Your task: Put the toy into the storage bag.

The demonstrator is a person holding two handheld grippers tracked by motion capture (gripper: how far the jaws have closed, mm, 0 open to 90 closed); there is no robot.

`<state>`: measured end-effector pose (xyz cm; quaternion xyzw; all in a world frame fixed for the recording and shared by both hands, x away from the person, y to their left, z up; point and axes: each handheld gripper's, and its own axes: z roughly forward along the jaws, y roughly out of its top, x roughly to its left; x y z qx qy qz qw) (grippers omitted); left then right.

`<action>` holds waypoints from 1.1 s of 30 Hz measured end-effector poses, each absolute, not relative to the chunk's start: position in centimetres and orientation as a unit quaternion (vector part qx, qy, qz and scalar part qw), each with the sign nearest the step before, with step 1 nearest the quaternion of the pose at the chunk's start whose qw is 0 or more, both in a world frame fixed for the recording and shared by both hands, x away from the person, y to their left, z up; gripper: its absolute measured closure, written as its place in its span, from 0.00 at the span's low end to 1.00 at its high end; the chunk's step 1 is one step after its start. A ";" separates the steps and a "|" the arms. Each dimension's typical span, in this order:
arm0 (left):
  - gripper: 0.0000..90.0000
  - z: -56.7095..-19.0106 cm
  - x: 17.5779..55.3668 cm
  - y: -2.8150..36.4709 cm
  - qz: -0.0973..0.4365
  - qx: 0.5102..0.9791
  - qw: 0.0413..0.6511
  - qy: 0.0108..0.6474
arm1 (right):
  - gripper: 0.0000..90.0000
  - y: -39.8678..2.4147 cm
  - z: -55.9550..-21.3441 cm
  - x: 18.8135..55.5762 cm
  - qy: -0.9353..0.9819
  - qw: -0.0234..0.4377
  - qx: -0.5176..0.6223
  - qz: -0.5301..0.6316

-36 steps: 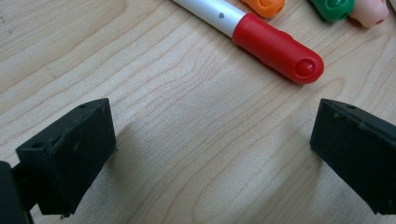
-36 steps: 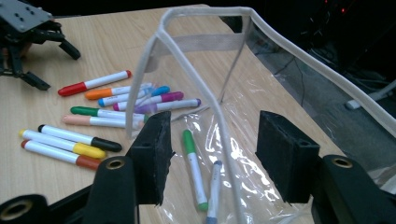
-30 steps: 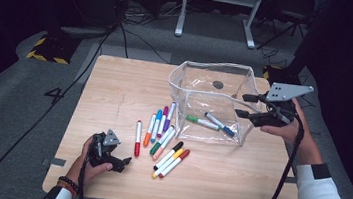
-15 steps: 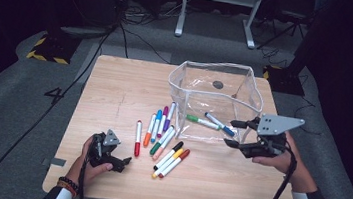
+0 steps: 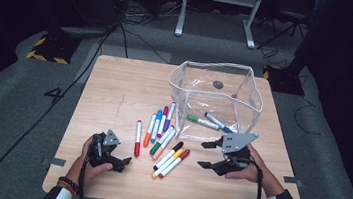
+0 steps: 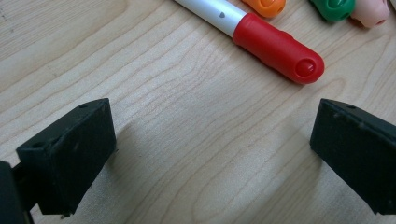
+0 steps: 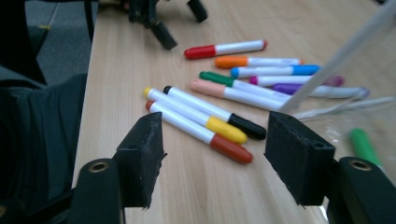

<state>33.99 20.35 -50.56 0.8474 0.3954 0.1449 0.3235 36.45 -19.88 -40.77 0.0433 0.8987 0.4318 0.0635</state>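
Observation:
Several coloured markers lie loose mid-table, among them a red one (image 5: 137,138), an orange one (image 5: 149,129) and a black, yellow and dark-red trio (image 5: 171,160). A clear pouch (image 5: 252,95) stands open behind them and holds a green marker (image 5: 201,122) and a blue marker (image 5: 216,120). My left gripper (image 5: 124,163) rests open at the front left. The red marker's cap (image 6: 275,46) lies just beyond its jaws. My right gripper (image 5: 204,154) is open and empty in front of the pouch. It points left at the dark-red marker (image 7: 198,132) and the yellow one (image 7: 196,116).
The wooden table (image 5: 120,88) has bare room at the back left. The pouch's white-trimmed rim (image 7: 336,60) crosses the right gripper view at right. The left gripper (image 7: 159,21) shows at the far end of that view. Cables and stand legs lie on the dark floor behind.
My right gripper has drawn back from the pouch's right side toward the near table edge and now sits lower, facing the loose markers. The left gripper has stayed put.

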 end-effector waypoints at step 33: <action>0.01 -50.6 34.0 20.3 0.144 0.847 0.324 0.396 | 0.45 -13.6 -48.0 38.3 0.930 0.047 0.011 0.363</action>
